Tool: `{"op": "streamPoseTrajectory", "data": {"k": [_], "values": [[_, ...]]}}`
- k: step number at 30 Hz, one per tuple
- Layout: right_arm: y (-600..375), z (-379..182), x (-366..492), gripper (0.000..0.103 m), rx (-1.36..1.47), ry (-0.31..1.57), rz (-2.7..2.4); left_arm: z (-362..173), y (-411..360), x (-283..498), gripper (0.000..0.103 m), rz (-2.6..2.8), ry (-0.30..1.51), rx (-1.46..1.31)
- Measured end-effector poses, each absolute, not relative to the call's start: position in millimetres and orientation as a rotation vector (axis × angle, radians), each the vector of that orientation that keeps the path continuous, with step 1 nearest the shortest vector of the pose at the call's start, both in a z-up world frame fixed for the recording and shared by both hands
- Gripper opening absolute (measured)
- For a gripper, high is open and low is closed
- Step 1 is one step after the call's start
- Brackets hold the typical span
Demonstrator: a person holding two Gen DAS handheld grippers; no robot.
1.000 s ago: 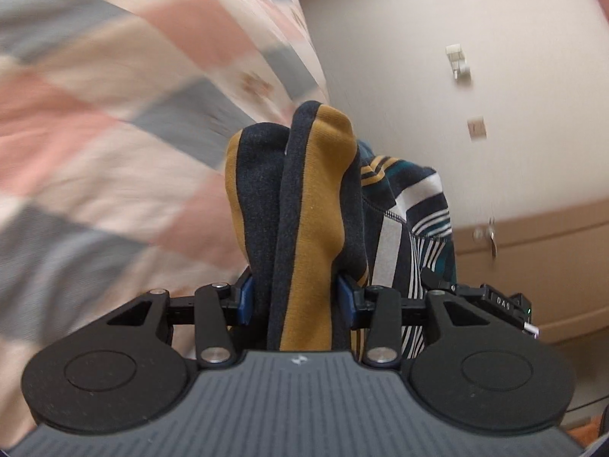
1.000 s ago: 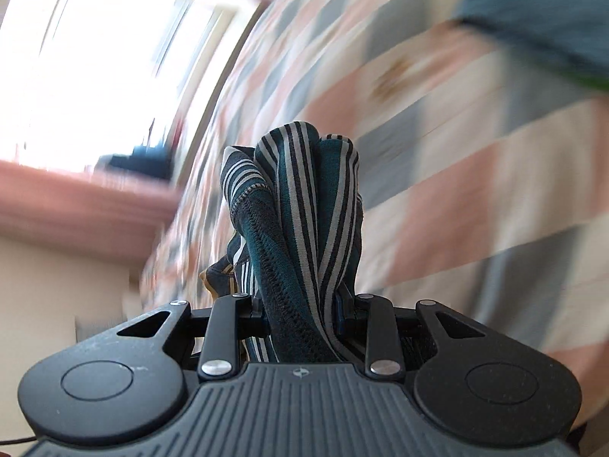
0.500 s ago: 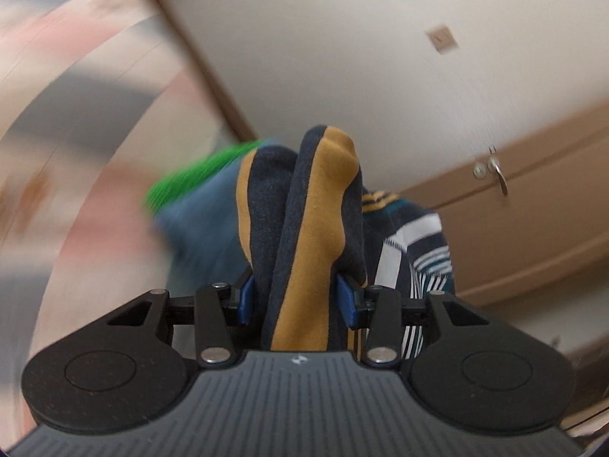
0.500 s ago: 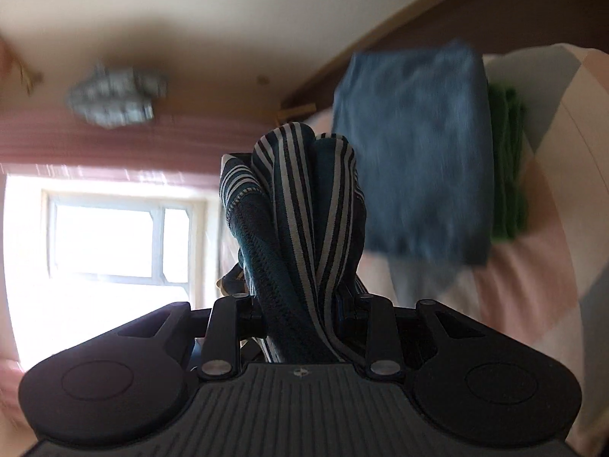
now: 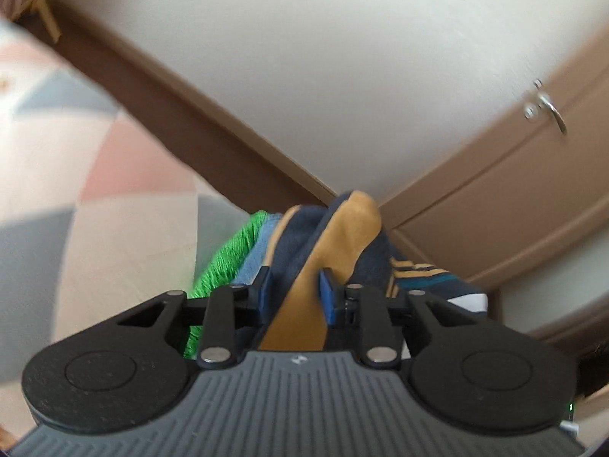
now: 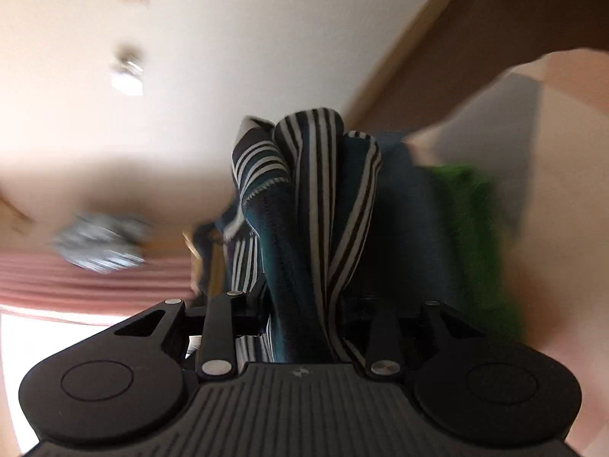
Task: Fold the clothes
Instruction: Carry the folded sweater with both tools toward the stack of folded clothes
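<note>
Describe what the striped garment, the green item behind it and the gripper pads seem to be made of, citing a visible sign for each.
Striped garment: soft knit, probably cotton jersey; matte, with stitched seams in the right wrist view.
Green item: likely chunky knit or terry; looped, ribbed texture.
Left hand-held gripper pads: apparently blue rubber or plastic; smooth, faintly shiny.

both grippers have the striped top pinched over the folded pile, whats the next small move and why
Probably lower both together. The left gripper and right gripper each clamp a bunch of the striped garment, with the green folded cloth and blue folded cloth just beyond, so setting it down comes before letting go.
</note>
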State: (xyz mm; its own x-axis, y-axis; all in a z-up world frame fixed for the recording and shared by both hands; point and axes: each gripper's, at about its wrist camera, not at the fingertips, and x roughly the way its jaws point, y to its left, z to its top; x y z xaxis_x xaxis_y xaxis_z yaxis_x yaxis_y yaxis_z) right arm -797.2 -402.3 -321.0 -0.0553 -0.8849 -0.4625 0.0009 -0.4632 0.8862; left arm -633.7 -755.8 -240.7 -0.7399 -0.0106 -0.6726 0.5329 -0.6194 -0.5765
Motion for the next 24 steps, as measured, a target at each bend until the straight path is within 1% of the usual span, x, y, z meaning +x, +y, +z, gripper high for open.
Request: {"op": "streamPoseTrajectory", "data": {"k": [2,3,7,10,12,14,16,17,19,20,21,22,23,24], "values": [[-413,-326,-799,0.034,1.5,-0.926,-1.592,-242,-755,-629,0.021,-2.396,1.199,0.856],[-418,-320,-800,0.034,1.478,-0.886,-1.597,-241,-754,-627,0.022,-2.399,1.203,0.855],[-437,-297,-805,0.032,1.4,-0.731,-1.619,-233,-754,-622,0.022,-2.406,1.167,0.876],[-447,-266,-792,0.031,1.221,-0.523,-1.666,-232,-748,-618,0.026,-2.414,1.157,0.841],[-447,-257,-788,0.029,1.152,-0.498,-1.668,-234,-746,-617,0.026,-2.435,1.183,0.803],[-445,-253,-787,0.029,1.069,-0.431,-1.713,-239,-739,-618,0.026,-2.449,1.189,0.786],[-440,-259,-793,0.029,1.047,-0.404,-1.723,-247,-737,-626,0.03,-2.438,1.16,0.806],[-438,-270,-798,0.029,1.089,-0.417,-1.717,-250,-735,-629,0.032,-2.424,1.161,0.825],[-432,-300,-805,0.031,1.256,-0.454,-1.693,-247,-733,-635,0.032,-2.414,1.168,0.844],[-428,-311,-806,0.033,1.316,-0.474,-1.688,-241,-731,-638,0.032,-2.418,1.132,0.851],[-425,-313,-806,0.038,1.343,-0.489,-1.691,-233,-729,-642,0.027,-2.425,1.076,0.861],[-424,-311,-806,0.045,1.36,-0.495,-1.695,-226,-726,-646,0.026,-2.431,1.02,0.869],[-424,-308,-807,0.05,1.372,-0.48,-1.706,-215,-724,-646,0.024,-2.448,0.987,0.855],[-425,-301,-807,0.05,1.367,-0.445,-1.731,-205,-723,-645,0.023,-2.47,0.975,0.818]]}}
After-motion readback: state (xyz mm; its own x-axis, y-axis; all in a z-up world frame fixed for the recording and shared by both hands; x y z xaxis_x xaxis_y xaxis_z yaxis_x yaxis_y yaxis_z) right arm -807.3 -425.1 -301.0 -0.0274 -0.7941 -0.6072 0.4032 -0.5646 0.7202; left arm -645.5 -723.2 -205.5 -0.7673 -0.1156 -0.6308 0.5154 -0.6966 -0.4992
